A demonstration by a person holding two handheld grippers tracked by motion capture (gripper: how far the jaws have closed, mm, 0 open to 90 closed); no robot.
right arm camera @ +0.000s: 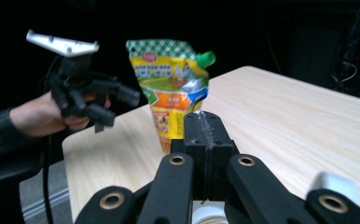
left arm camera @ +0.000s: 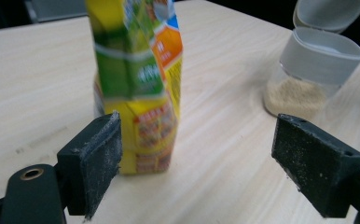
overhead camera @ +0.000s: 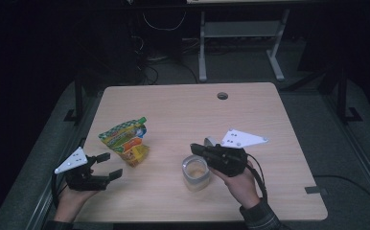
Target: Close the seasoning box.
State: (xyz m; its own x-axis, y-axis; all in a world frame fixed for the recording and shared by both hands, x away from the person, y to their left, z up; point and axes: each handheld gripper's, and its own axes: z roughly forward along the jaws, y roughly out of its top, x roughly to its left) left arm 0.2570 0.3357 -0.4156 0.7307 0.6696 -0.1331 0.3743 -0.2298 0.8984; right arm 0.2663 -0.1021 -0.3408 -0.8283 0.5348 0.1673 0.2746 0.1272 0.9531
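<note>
The pale wooden surface (overhead camera: pixel 250 143) carries a tall yellow-and-green spouted foil pouch (overhead camera: pixel 125 142), standing upright on its base near the left edge so it can be taken from the side. The left tool (overhead camera: pixel 107 166) sits just beside it, released, jaws wide and empty. Nearby, the right tool (overhead camera: pixel 193 148) is clenched on nothing over the small clear plastic jar of tan powder (overhead camera: pixel 195 173), its hinged lid open.

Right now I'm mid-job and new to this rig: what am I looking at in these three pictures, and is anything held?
A person holds a two-jaw gripper in each hand. The high view looks down on the wooden table; the other two pictures come from cameras riding on each gripper. The left gripper is open and empty beside the upright snack pouch. The right gripper is shut with nothing between its jaws, just above the open clear jar of pale granules, whose hinged lid is flipped back.
</note>
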